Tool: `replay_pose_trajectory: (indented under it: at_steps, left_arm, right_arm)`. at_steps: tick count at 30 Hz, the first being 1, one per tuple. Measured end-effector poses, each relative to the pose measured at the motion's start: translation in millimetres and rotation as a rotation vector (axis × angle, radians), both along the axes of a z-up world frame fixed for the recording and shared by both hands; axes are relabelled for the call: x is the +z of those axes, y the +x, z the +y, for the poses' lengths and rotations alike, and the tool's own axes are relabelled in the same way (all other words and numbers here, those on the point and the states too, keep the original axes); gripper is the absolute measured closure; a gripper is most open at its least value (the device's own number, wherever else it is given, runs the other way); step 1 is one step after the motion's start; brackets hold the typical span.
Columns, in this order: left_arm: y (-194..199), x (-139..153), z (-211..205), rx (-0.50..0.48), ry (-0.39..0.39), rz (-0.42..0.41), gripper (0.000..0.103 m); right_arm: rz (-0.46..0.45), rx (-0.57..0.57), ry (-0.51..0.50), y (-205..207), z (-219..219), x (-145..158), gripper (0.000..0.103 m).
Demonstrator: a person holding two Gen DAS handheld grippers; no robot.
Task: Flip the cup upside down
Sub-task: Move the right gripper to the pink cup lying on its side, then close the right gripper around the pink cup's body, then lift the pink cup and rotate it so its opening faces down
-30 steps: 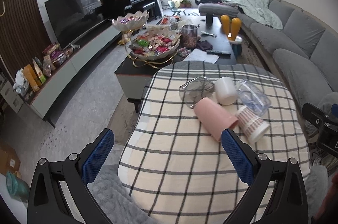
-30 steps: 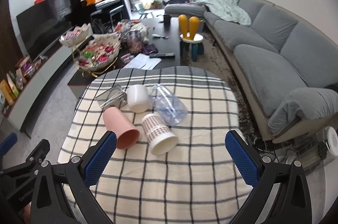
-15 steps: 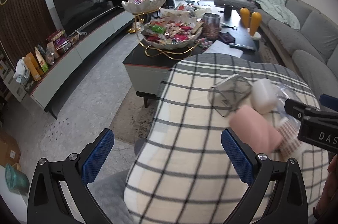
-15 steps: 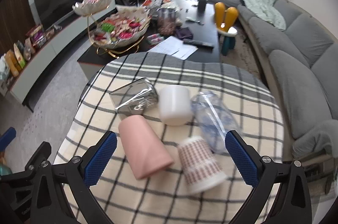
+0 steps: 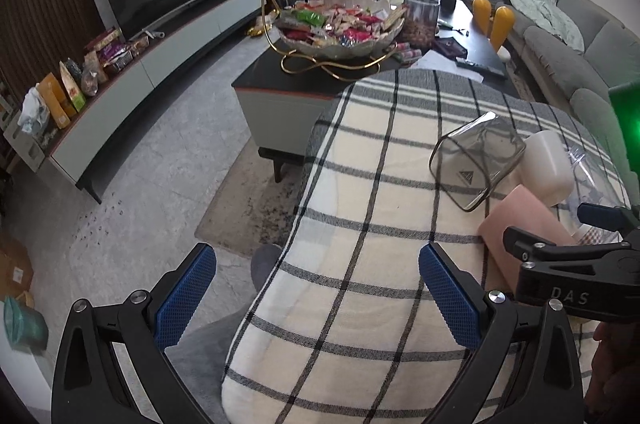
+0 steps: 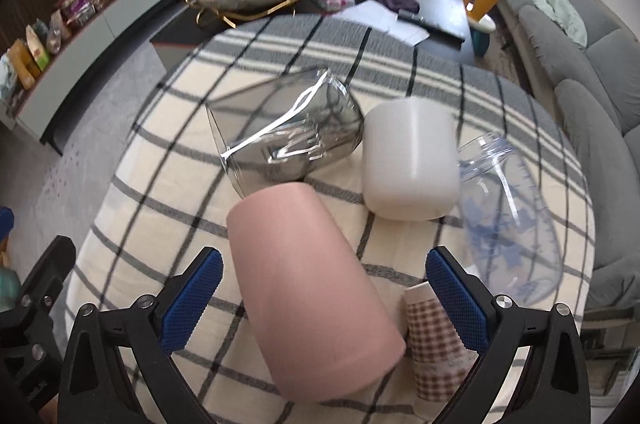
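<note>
Five cups lie on their sides in a cluster on the plaid-covered bench (image 6: 168, 151). The right claw (image 6: 322, 300) is spread wide with nothing between its blue pads, and the pink cup (image 6: 312, 288) lies directly in the gap between them, its closed base pointing away from the claw and up to the left, its mouth end nearest the claw's right pad. No pad touches the cup as far as the right wrist view shows.

Just beyond the pink cup, ahead of the claw and slightly left, lies a smoky clear cup (image 6: 288, 131), its rim touching or nearly touching the pink base. Ahead and to the right sits a white cup (image 6: 410, 159), close beside the smoky one. Farther right is a clear cup with blue print (image 6: 508, 220), running alongside the claw's right pad. A checked paper cup (image 6: 436, 340) lies tucked against the pink cup's mouth end, partly behind the right pad.

The left claw (image 5: 316, 298) is also wide open and holds nothing. It hangs over the bench's near-left edge, with the left pad out over the floor and the right pad over the cloth. From it, the pink cup (image 5: 524, 228) is ahead and to the right, partly hidden by the black frame of the right claw (image 5: 576, 264). The smoky cup (image 5: 476, 159) and white cup (image 5: 548, 163) lie beyond that.
</note>
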State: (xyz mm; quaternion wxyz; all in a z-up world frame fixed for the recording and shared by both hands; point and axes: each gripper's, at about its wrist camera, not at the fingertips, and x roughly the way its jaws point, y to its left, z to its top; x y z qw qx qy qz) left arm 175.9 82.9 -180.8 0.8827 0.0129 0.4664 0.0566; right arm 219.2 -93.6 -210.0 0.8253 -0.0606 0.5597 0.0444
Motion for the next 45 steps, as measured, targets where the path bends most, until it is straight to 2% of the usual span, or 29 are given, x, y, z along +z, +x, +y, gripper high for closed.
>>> replay_pose_trajectory:
  at_steps: [7, 10, 11, 12, 18, 23, 32, 39, 45]
  left_arm:
    - [3.1, -11.3, 2.7, -0.002, -0.013, 0.017, 0.000]
    - [2.8, -13.2, 4.1, 0.000, -0.019, 0.018, 0.000]
    - [2.9, -13.2, 4.0, -0.001, -0.018, 0.018, 0.000]
    - [3.0, -14.1, 4.0, -0.003, -0.019, 0.018, 0.000]
    - [2.5, -14.2, 2.9, -0.002, -0.024, 0.020, 0.000]
    - [-6.1, -2.4, 2.3, -0.007, -0.017, -0.003, 0.000]
    - [-53.0, 26.3, -5.5, -0.051, -0.003, -0.039, 0.000]
    - [-97.2, 28.7, -6.2, -0.080, 0.024, -0.028, 0.000]
    - [-119.2, 22.6, -4.0, -0.105, 0.033, -0.019, 0.000]
  right_arm:
    - [0.071, 0.028, -0.001, 3.5, 6.5, -23.9, 0.004]
    - [0.104, 0.034, 0.008, 3.1, 7.4, -33.3, 0.015]
    - [0.108, 0.031, 0.010, 2.6, 7.0, -35.0, 0.024]
    - [0.107, 0.027, 0.016, 1.8, 6.5, -35.3, 0.028]
    - [0.100, 0.002, 0.060, -3.5, 1.4, -32.6, 0.029]
    - [0.073, -0.015, 0.070, -15.5, -3.0, -17.6, 0.030]
    - [0.063, -0.133, 0.140, -80.1, -23.4, 4.4, 0.030]
    - [0.104, -0.253, 0.191, -143.5, -30.1, -17.5, 0.031]
    - [0.089, -0.342, 0.191, -178.0, -25.2, -30.7, 0.031]
